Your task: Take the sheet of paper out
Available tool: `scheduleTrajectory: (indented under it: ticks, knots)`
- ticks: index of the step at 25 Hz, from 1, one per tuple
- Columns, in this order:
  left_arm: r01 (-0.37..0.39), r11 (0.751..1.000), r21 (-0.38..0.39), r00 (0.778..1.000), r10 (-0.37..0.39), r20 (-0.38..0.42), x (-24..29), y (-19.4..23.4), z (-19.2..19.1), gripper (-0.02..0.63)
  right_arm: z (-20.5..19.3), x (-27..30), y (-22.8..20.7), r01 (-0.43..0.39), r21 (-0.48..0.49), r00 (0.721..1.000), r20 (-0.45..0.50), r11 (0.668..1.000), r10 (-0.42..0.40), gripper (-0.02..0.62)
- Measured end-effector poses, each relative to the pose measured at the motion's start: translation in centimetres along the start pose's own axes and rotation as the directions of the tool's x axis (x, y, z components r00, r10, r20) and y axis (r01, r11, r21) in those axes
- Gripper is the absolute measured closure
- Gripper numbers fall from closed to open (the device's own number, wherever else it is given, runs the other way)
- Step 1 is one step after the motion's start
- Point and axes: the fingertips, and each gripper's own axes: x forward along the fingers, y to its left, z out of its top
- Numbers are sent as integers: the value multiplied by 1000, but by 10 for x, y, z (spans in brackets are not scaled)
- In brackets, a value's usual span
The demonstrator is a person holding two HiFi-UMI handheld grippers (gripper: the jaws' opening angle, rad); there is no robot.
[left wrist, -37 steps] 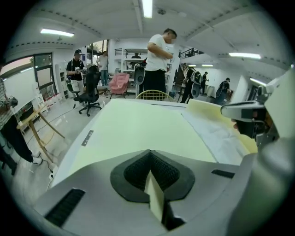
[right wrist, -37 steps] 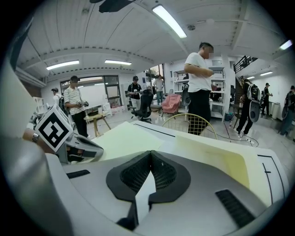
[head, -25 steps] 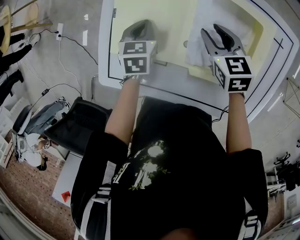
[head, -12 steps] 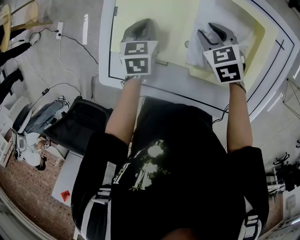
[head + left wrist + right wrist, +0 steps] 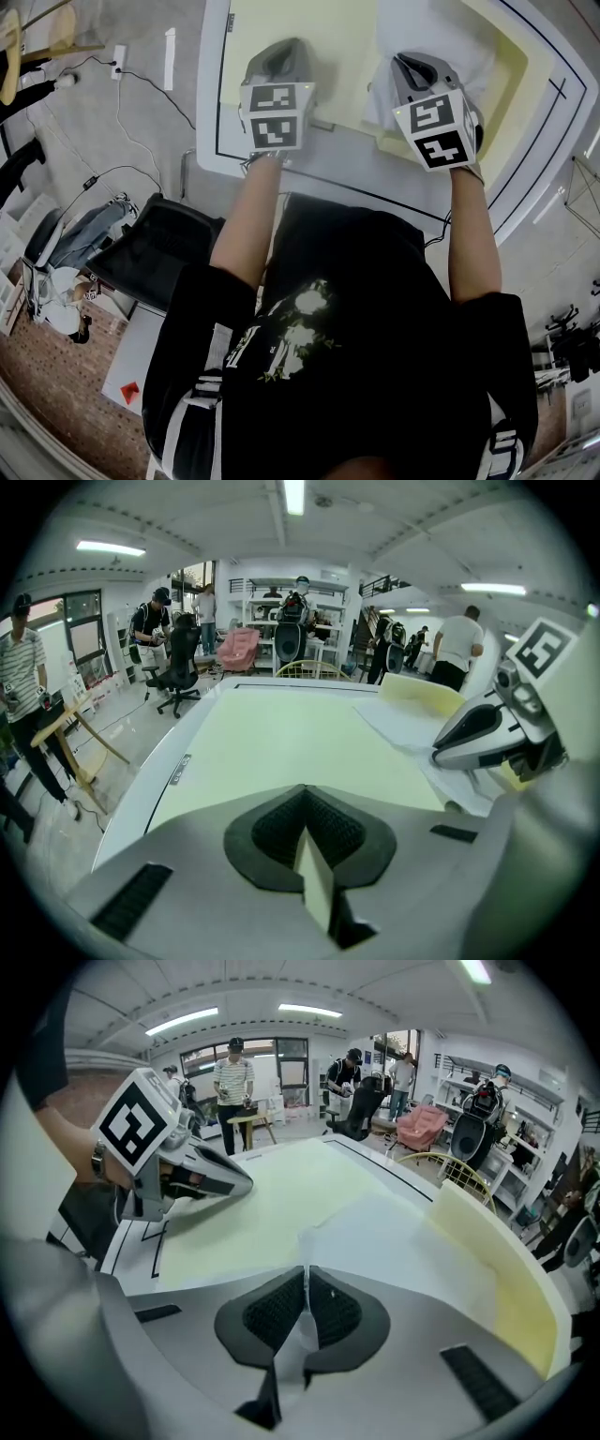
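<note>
A pale yellow folder (image 5: 328,47) lies open on the white table (image 5: 328,173), and a white sheet of paper (image 5: 445,37) rests on its right half. My left gripper (image 5: 281,52) is shut on the folder's near edge; a thin yellow edge (image 5: 314,874) shows between its jaws. My right gripper (image 5: 412,64) has just been closing and is shut on the near edge of the white sheet (image 5: 375,1232), which runs pinched between the pads (image 5: 272,1312). The folder's far flap (image 5: 497,1260) curls upward to the right of the sheet.
A black line (image 5: 525,159) runs along the table's rim. A black office chair (image 5: 159,248) stands behind me on the left, with cables (image 5: 131,84) on the floor. Several people (image 5: 234,1082) and chairs (image 5: 178,667) are beyond the table's far end.
The right gripper moved slightly forward and down onto the white sheet, rolled, and its jaws went from open to shut on the paper. The left gripper stayed where it was.
</note>
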Motion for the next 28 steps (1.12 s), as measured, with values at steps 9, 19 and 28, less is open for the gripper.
scheduleTrajectory:
  ticks: [9,19,28]
  knots:
    - [-7,1000,29,1000,7,-7,-3,-1,-2,617,44,-15,21,-43,60,985,171,997,32,588]
    - [-7,997,72,1000,5,17,-10,-4,2,617,104,-37,47,-100,6,942,322,995,92,588]
    - [-13,997,77,999,11,33,-12,0,3,617,133,-65,51,-64,-13,911,407,998,64,589]
